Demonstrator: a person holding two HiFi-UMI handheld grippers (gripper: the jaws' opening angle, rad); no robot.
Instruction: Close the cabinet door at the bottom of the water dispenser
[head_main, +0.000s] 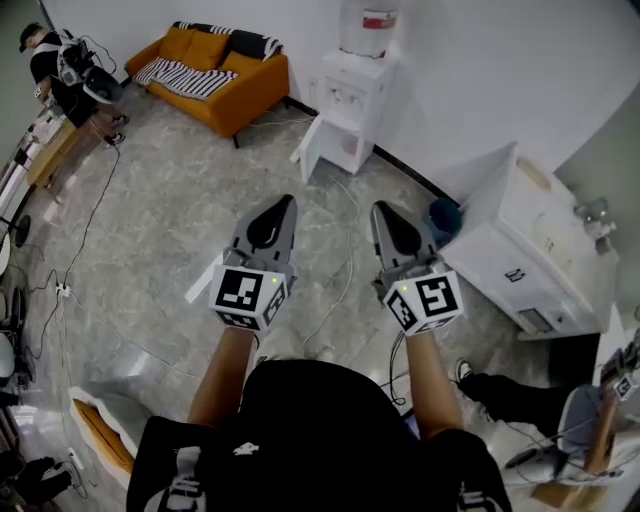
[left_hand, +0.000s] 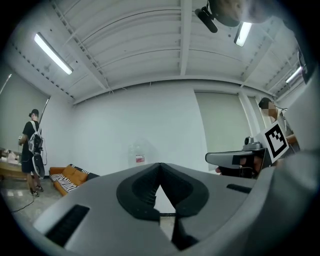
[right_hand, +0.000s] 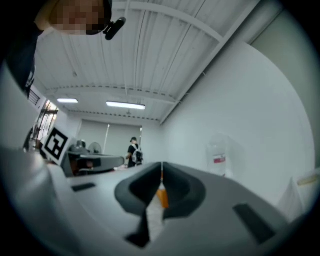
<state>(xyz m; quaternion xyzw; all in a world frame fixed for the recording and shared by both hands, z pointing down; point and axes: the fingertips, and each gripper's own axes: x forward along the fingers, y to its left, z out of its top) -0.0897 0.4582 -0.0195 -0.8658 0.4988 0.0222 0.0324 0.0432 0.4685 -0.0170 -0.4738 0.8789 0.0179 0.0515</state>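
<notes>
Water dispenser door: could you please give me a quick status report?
Left gripper and right gripper shut, empty. Cabinet door open at the base of the water dispenser, well ahead. Loose cable lies in the path.

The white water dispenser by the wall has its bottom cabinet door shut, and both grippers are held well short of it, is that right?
No. On the white water dispenser, the bottom cabinet door stands swung open, not shut; the head view shows it. The left gripper and right gripper are held well short of it.
</notes>
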